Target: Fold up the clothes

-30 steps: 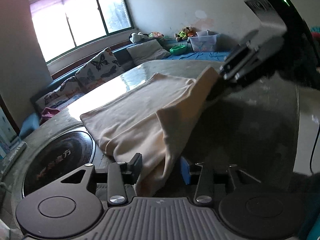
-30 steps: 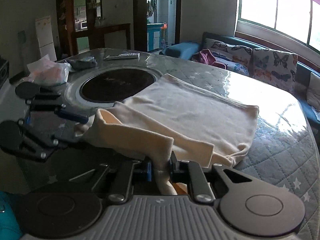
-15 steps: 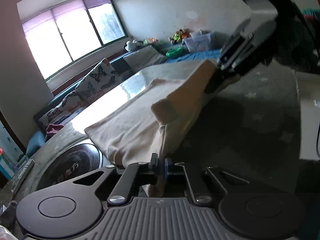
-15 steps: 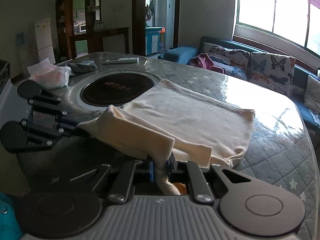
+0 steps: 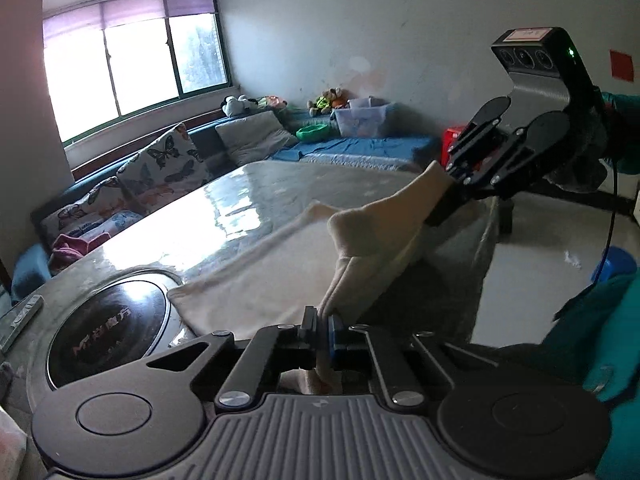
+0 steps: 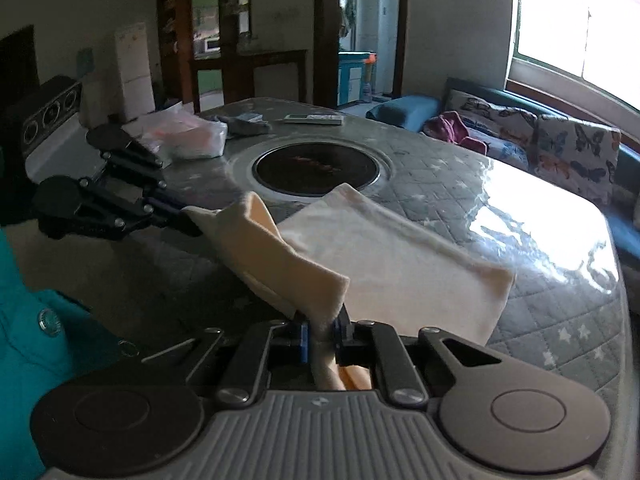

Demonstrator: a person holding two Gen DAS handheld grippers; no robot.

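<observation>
Left wrist view: cream garment, soft and matte with a fleecy nap, spread flat over the far part of a glossy quilted table. Near edge lifted off the surface into a taut ridge between two grippers. Left gripper clamped tight on one corner of that edge, black and blue pads pressed against the fabric, a tuck of cloth poking out behind the jaws (thick, doubled-over hem). Right gripper seen from outside at upper right, black linkage arms and a grey ribbed body, pinching the other raised corner. Round black glass hob sunk into the table at left, ringed in grey metal, its surface shiny. Teal sleeve at the right edge. Butterfly-print cushions on the bench under the bright window.

Right wrist view: same cream garment, a broad rectangle lying on the star-patterned quilted table, plastic cover over it glaring in the window light. Near edge raised and folded into a soft peaked flap, paler on the outside, warmer peach on the inner face. Right gripper closed on the cloth, jaws narrow with fabric squeezed between the pads. Left gripper at left, gripping the opposite corner. Round hob beyond the garment, just touching its far corner. Crinkled plastic bag and a flat remote farther back.
</observation>
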